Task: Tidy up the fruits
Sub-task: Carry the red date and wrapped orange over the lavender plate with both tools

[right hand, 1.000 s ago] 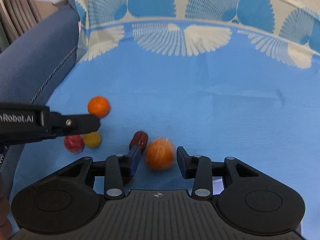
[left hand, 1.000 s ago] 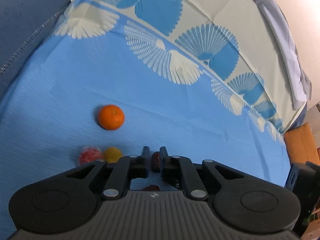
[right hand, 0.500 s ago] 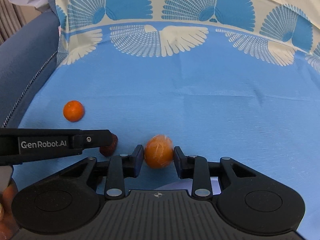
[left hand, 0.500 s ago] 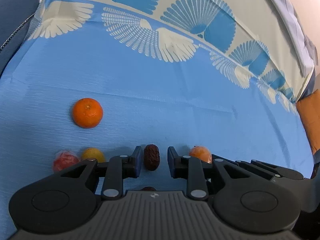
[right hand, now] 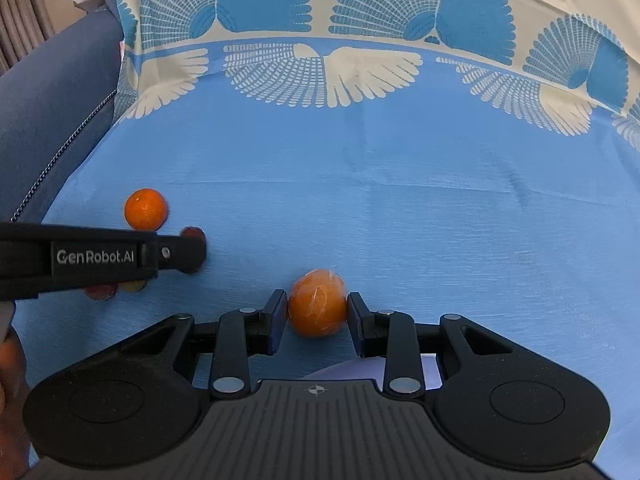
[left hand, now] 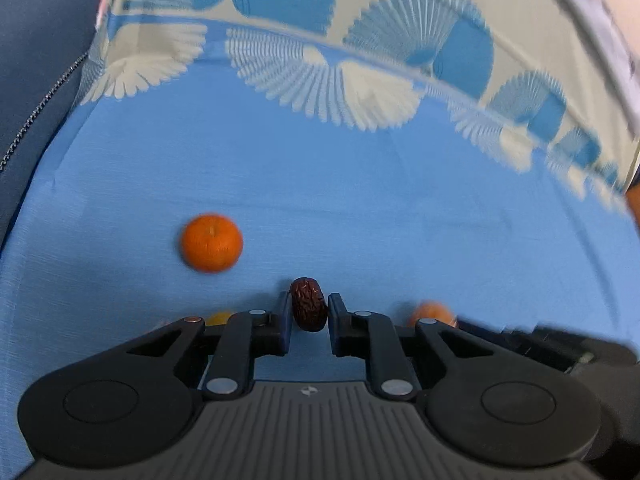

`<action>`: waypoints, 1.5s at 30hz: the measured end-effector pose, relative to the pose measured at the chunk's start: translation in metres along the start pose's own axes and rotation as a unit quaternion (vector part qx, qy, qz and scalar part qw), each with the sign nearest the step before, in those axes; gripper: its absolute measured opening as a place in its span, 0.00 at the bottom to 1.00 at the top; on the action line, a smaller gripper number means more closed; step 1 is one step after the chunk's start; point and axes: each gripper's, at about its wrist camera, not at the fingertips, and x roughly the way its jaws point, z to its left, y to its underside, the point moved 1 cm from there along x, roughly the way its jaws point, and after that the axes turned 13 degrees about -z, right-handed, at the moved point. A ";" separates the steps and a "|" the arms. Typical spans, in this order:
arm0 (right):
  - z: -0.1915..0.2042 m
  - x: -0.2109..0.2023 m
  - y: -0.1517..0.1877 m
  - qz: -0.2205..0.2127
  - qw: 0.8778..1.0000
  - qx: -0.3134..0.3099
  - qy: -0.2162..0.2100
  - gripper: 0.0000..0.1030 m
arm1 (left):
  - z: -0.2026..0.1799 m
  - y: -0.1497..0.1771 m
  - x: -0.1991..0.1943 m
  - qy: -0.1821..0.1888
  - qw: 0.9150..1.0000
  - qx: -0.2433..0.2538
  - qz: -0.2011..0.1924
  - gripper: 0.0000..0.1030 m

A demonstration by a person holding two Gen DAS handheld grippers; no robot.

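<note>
My left gripper (left hand: 308, 310) is shut on a dark wrinkled date (left hand: 308, 306) just above the blue cloth. An orange tangerine (left hand: 211, 242) lies on the cloth ahead and to its left. My right gripper (right hand: 317, 308) is shut on a wrapped orange fruit (right hand: 317, 303). In the right wrist view the left gripper (right hand: 192, 254) reaches in from the left, the tangerine (right hand: 145, 209) beyond it. A small yellow fruit (right hand: 134, 286) and a red fruit (right hand: 100, 291) are partly hidden under that gripper.
A blue tablecloth (right hand: 400, 200) with a white and blue fan pattern along its far edge (right hand: 320, 40) covers the surface. A dark blue cushion with a zipper (right hand: 48, 120) borders the left side.
The left jaws have closed on the date and the right jaws on the wrapped orange fruit. Both grippers have shifted forward, and the left view has swung right.
</note>
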 end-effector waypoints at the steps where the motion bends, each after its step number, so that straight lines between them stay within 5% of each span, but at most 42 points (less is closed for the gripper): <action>1: 0.000 0.000 0.000 0.001 1.000 -0.002 0.000 0.33 | -0.003 0.001 0.001 0.001 1.000 0.009 0.003 0.21; 9: 0.003 0.000 -0.001 -0.003 1.000 -0.004 0.002 0.33 | -0.006 0.002 -0.001 -0.003 1.000 0.018 -0.011 0.19; 17: 0.004 -0.020 -0.006 -0.031 0.999 0.014 -0.004 0.33 | -0.002 -0.001 -0.036 -0.008 0.997 0.004 -0.072 0.19; 23: -0.004 -0.074 -0.019 -0.077 0.997 0.025 -0.015 0.33 | -0.017 0.010 -0.064 -0.027 0.992 0.085 -0.094 0.20; 27: -0.022 -0.117 -0.012 -0.094 0.994 0.042 -0.025 0.33 | -0.019 0.018 -0.088 -0.025 0.990 0.094 -0.106 0.20; 34: -0.050 -0.184 0.012 -0.115 0.991 0.061 -0.029 0.33 | -0.047 0.038 -0.149 0.026 0.983 0.099 -0.153 0.20; 45: -0.065 -0.219 0.046 -0.147 0.989 0.021 -0.006 0.33 | -0.096 0.088 -0.158 0.058 0.977 0.170 -0.118 0.20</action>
